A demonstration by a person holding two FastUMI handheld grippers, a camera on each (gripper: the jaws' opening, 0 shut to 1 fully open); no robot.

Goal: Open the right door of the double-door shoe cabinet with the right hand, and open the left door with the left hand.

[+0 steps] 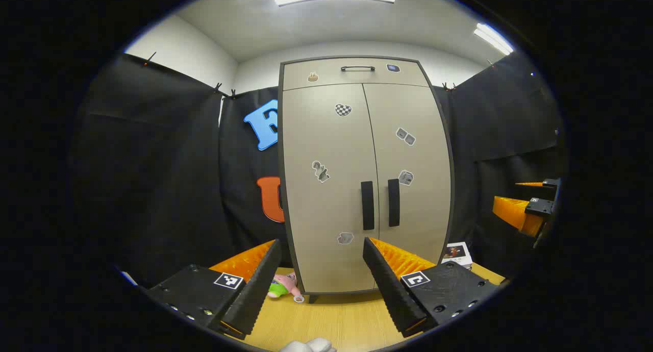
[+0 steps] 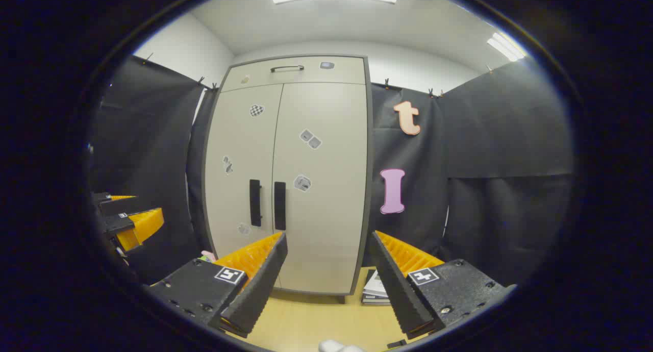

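A beige double-door shoe cabinet [image 1: 365,173] [image 2: 291,173] stands on a wooden floor, both doors closed and dotted with small stickers. Two vertical black handles sit side by side at the centre seam: the left door's handle [image 1: 367,205] [image 2: 255,202] and the right door's handle [image 1: 394,202] [image 2: 280,205]. My left gripper [image 1: 321,247] is open, well short of the cabinet front, with nothing between its fingers. Some way back from the cabinet, my right gripper [image 2: 329,240] is open too and holds nothing. The right gripper [image 1: 530,204] also shows at the right edge of the left gripper view, and the left gripper [image 2: 125,217] at the left edge of the right gripper view.
A drawer with a black handle [image 1: 357,68] tops the cabinet. A pink and green plush toy [image 1: 283,285] lies on the floor by the cabinet's left foot. Books [image 1: 456,254] [image 2: 375,290] lie at its right foot. Black cloth walls close in on both sides.
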